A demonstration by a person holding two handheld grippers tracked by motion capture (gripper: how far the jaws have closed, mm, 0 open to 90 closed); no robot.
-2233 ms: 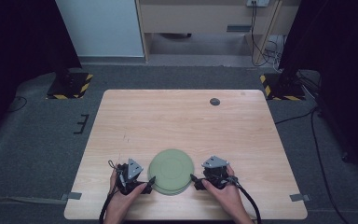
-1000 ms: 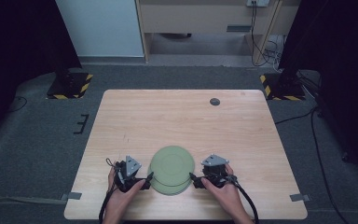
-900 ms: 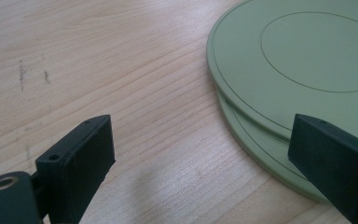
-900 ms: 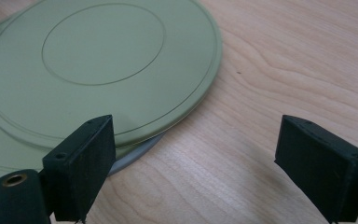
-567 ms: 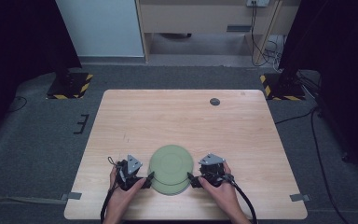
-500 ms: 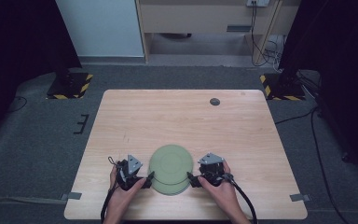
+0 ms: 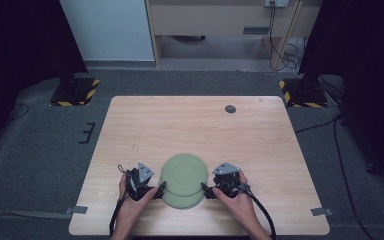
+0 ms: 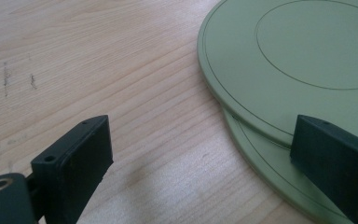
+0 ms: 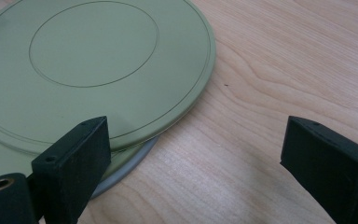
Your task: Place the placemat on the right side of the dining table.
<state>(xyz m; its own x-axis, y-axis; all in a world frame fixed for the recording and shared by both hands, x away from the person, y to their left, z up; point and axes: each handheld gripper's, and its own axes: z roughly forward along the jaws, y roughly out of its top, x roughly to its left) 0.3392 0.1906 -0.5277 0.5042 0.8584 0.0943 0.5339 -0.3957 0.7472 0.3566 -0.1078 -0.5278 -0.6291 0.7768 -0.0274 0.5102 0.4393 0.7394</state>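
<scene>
High view: one wooden table, one stack of green plates near its front edge, one small dark disc near the far edge. Left gripper and right gripper flank the stack, each held in one hand; plate count is hard to make out here.

Left gripper view: jaws spread wide. Two green plates visible, top plate offset over lower plate. Right-hand jaw overlaps the plate edges; contact can't be told. Plates cut off at the frame.

Right gripper view: jaws wide apart. Two green plates, plus a grey plate edge peeking underneath — three total. Left-hand jaw covers part of the rims.
</scene>
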